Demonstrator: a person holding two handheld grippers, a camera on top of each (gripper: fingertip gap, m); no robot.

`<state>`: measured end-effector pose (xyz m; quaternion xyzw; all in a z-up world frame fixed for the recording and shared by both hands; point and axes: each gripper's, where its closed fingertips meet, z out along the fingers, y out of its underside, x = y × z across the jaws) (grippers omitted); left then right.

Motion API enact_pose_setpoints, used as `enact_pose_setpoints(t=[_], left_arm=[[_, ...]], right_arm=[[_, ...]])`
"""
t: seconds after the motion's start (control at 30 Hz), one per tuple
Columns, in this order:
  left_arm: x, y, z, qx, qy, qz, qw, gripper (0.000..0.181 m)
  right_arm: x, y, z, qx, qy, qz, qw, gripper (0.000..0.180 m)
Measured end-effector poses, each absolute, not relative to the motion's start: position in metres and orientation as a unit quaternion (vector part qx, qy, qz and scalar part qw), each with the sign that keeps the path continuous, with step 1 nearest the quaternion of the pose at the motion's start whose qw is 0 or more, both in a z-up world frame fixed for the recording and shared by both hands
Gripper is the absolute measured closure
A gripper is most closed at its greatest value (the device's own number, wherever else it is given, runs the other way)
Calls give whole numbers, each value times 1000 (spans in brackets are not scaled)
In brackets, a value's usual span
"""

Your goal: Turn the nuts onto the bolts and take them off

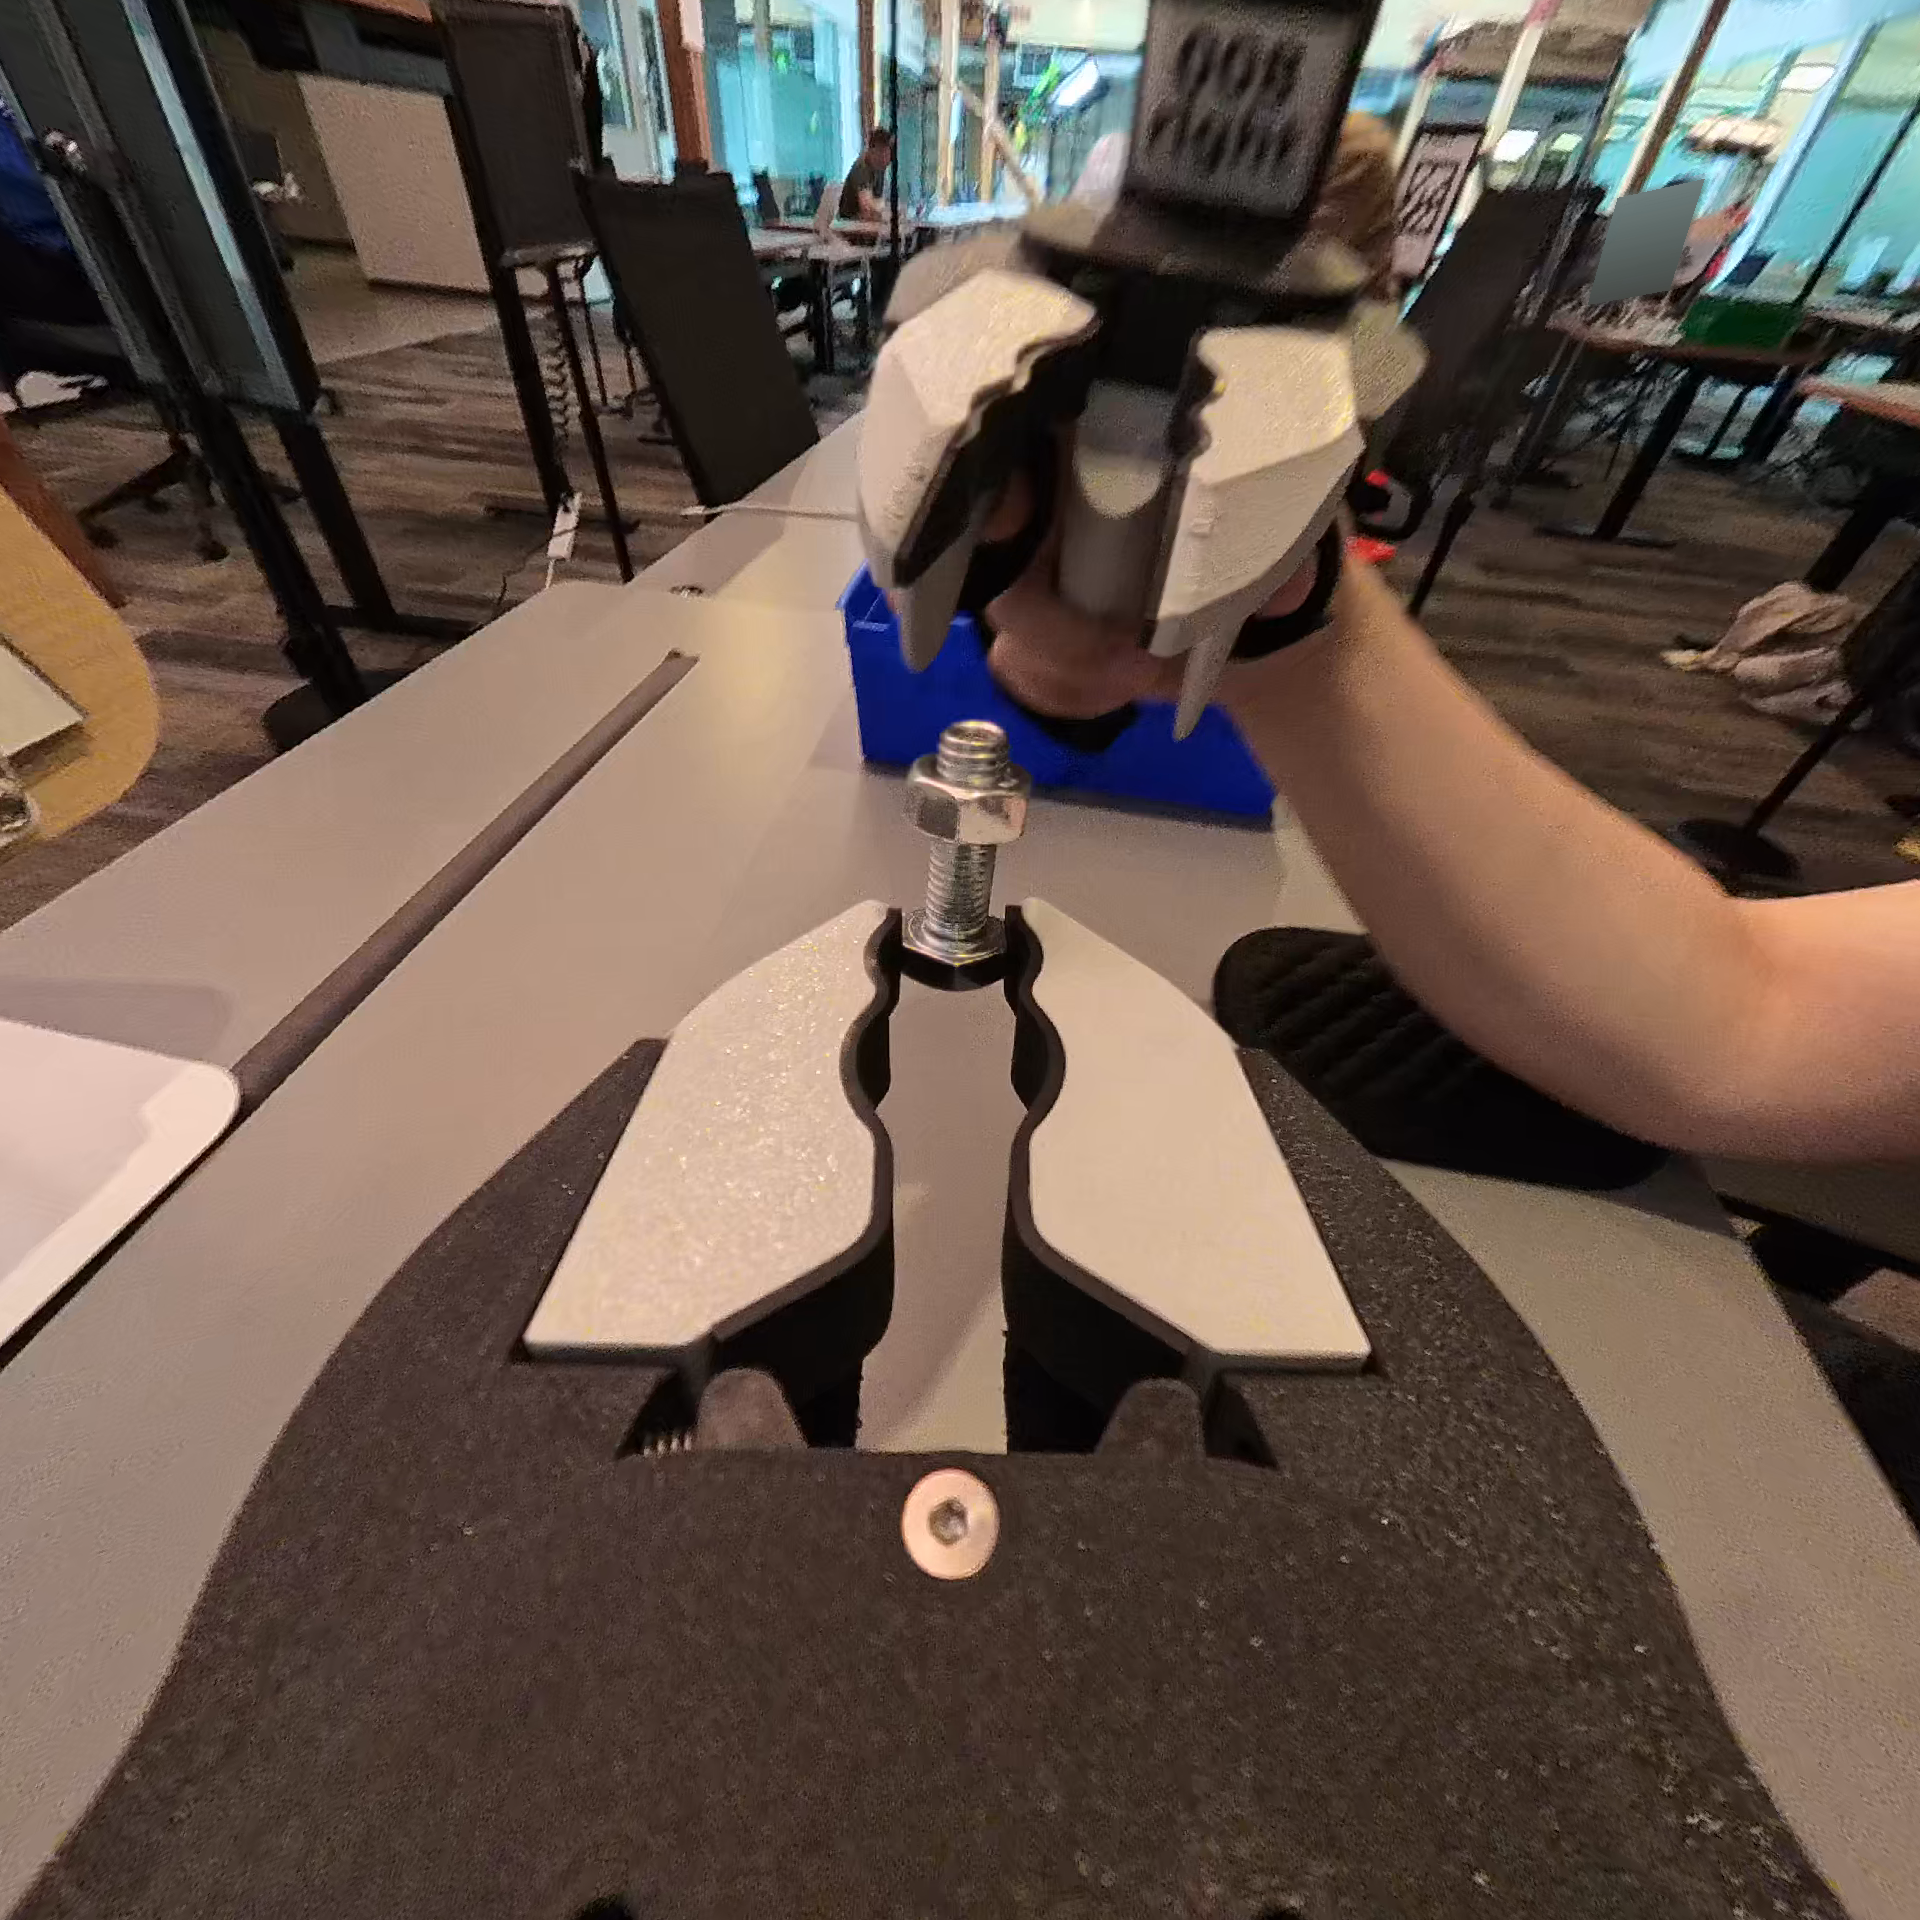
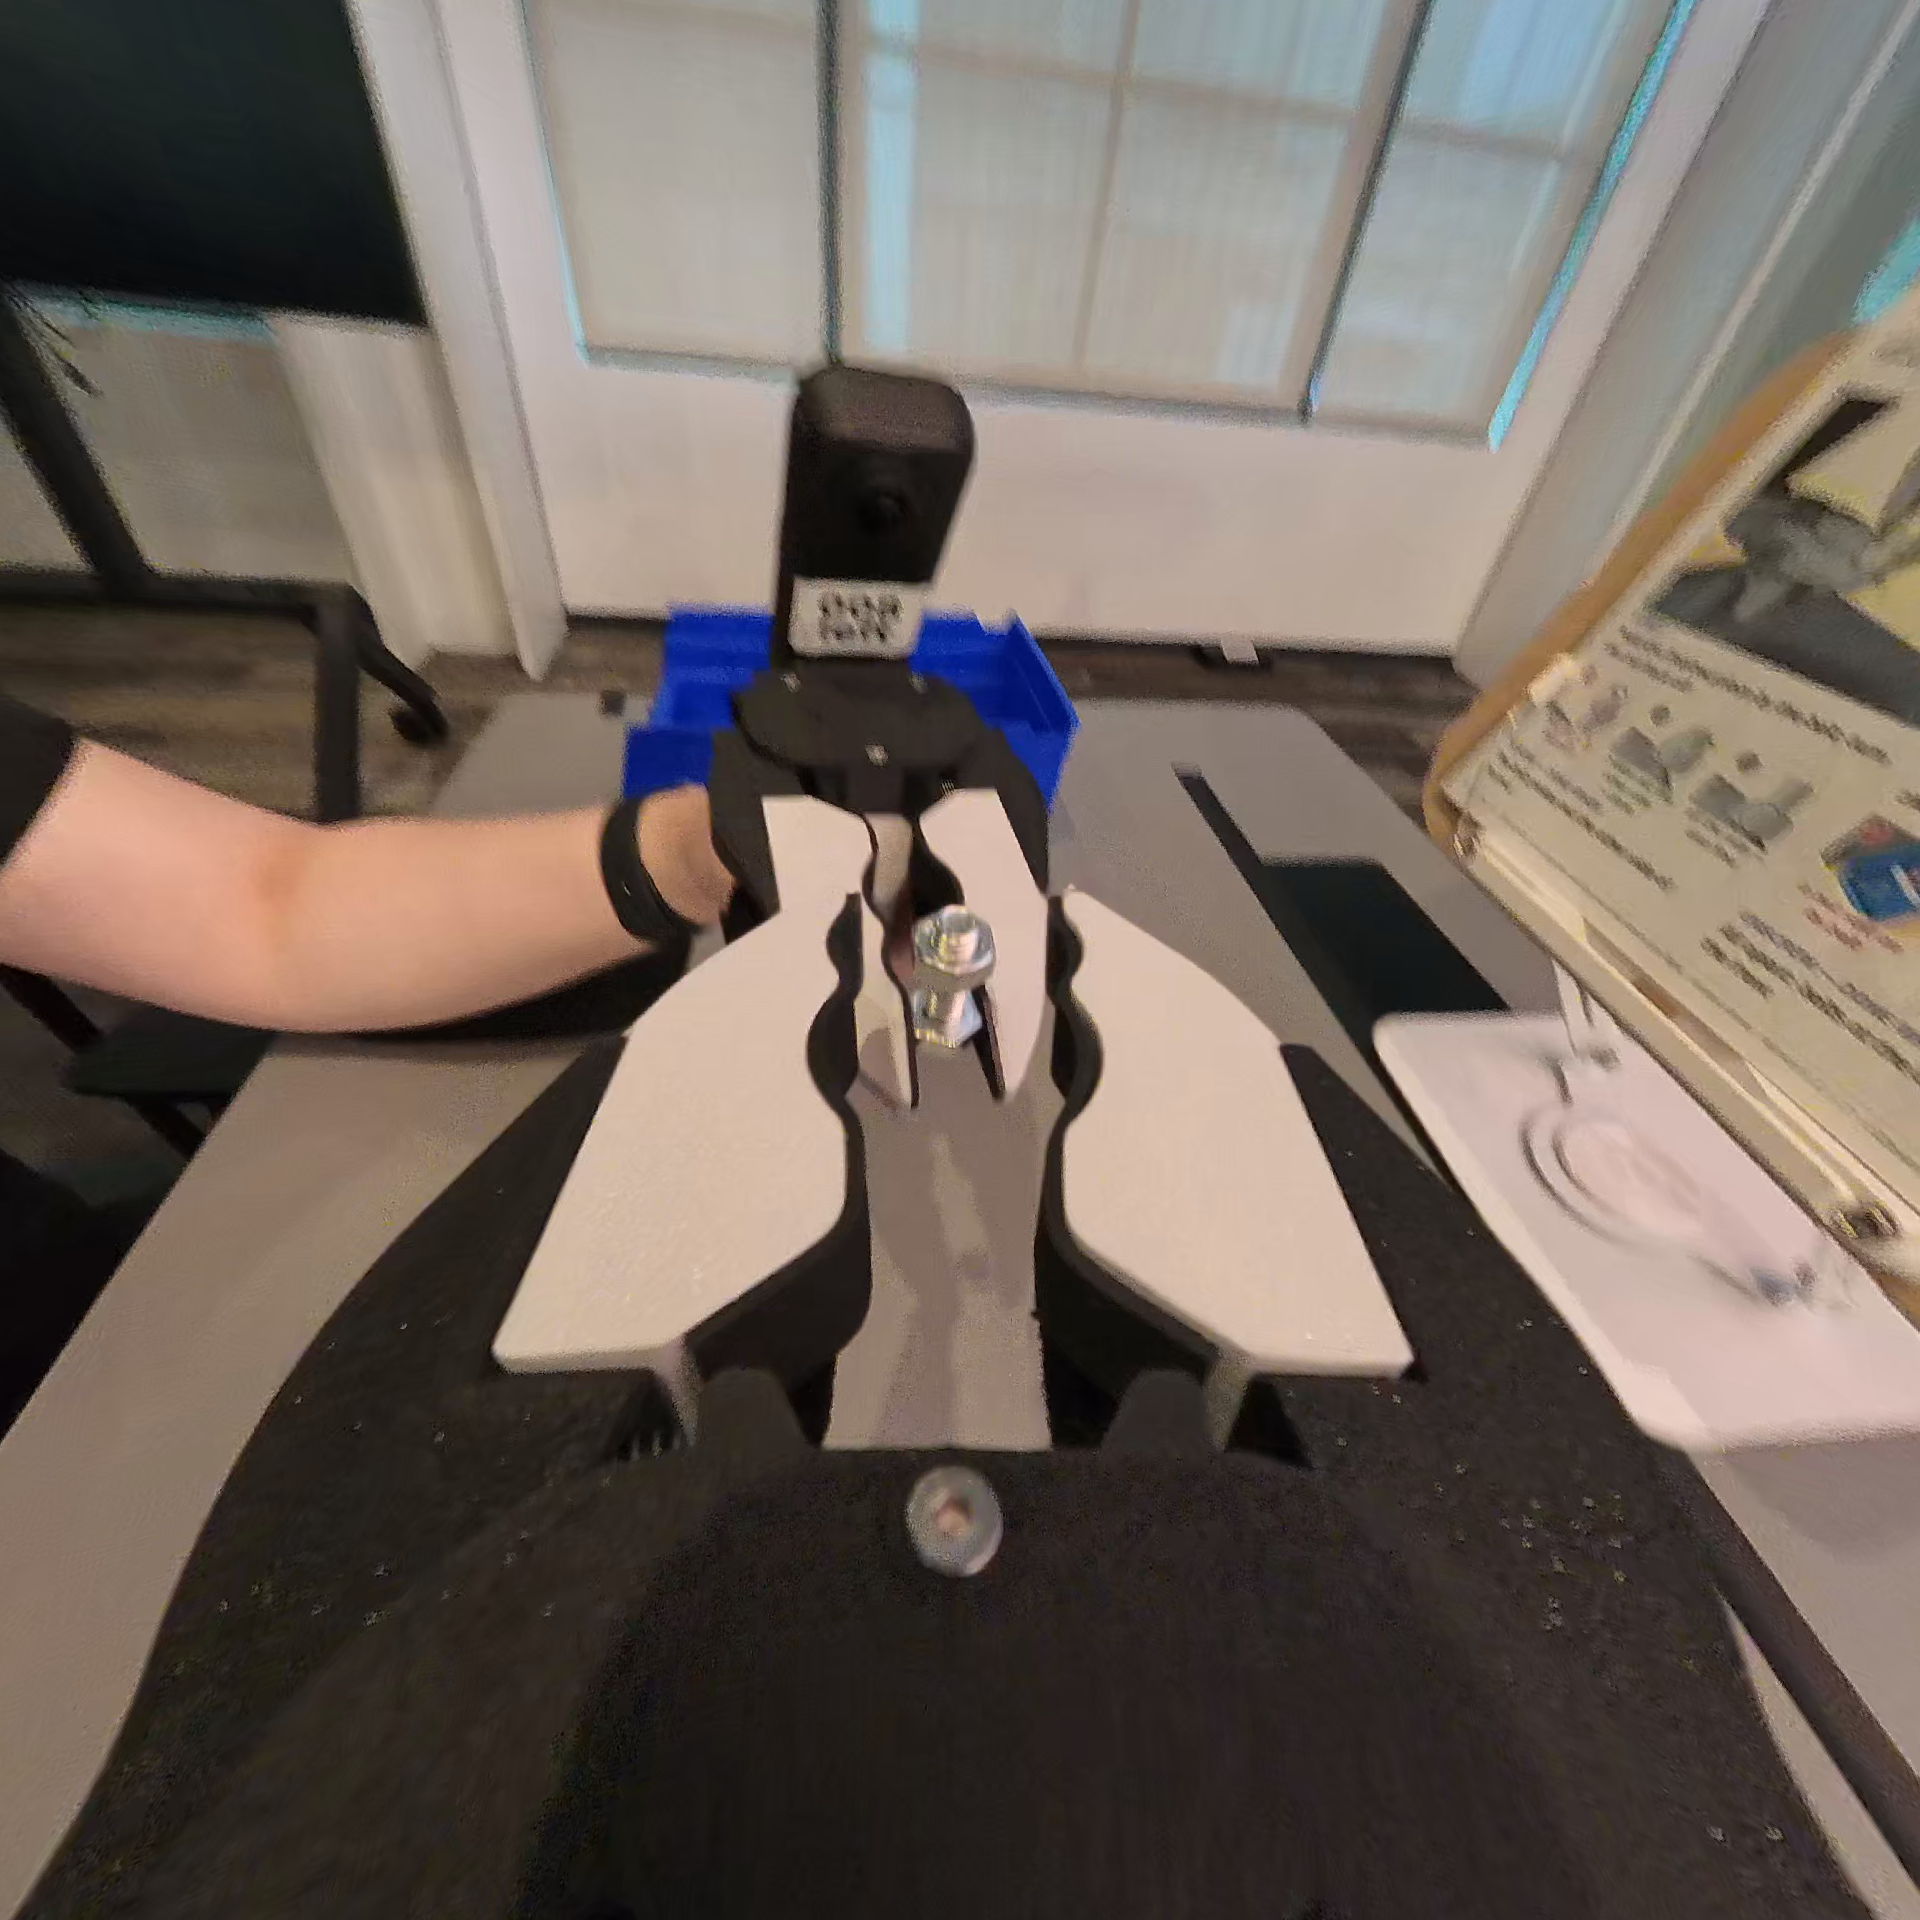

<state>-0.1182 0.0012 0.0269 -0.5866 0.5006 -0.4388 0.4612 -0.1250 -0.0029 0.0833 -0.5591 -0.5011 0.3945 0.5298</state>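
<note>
A silver bolt (image 1: 958, 883) stands upright, threads up, with a hex nut (image 1: 966, 802) turned on near its top. My left gripper (image 1: 954, 935) is shut on the bolt's head just above the grey table (image 1: 436, 831). My right gripper (image 1: 1055, 675) hangs open above and just behind the bolt, fingertips down, not touching the nut. In the right wrist view my right gripper (image 2: 954, 920) is open, with its fingertips (image 2: 847, 925) on either side of the nut (image 2: 951, 971). The left gripper (image 2: 943, 1049) faces it and holds the bolt (image 2: 940, 1013).
A blue bin (image 1: 1153, 764) stands behind the bolt and also shows in the right wrist view (image 2: 707, 665). A white tray (image 1: 94, 1132) lies at the left. A black mat (image 1: 1382, 1049) lies under a person's forearm. A printed board (image 2: 1714, 831) leans by the tray (image 2: 1621, 1226). My hands' fingertips stand some 6 cm from each other.
</note>
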Motion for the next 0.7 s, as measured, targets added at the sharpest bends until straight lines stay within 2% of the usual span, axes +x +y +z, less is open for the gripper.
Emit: enact_pose_setpoints(t=[0.13,0.2,0.3,0.43,0.57,0.7], left_arm=[[-123,16,11,-615,499,-402,460,162],[-124,25,9,-626,483,-393,470,162],[-127,40,5,-647,458,-370,484,162],[-129,52,-4,-673,445,-331,489,162],[-128,55,-13,-684,447,-319,480,162],[-124,51,-14,-680,450,-331,474,162]], right_arm=[[-104,14,55,-706,-468,272,457,151],[-107,20,52,-763,-410,269,420,150],[-123,24,53,-806,-369,283,366,153],[-119,41,45,-876,-350,180,281,152],[-128,37,33,-903,-369,149,164,142],[-130,42,26,-908,-385,101,128,144]])
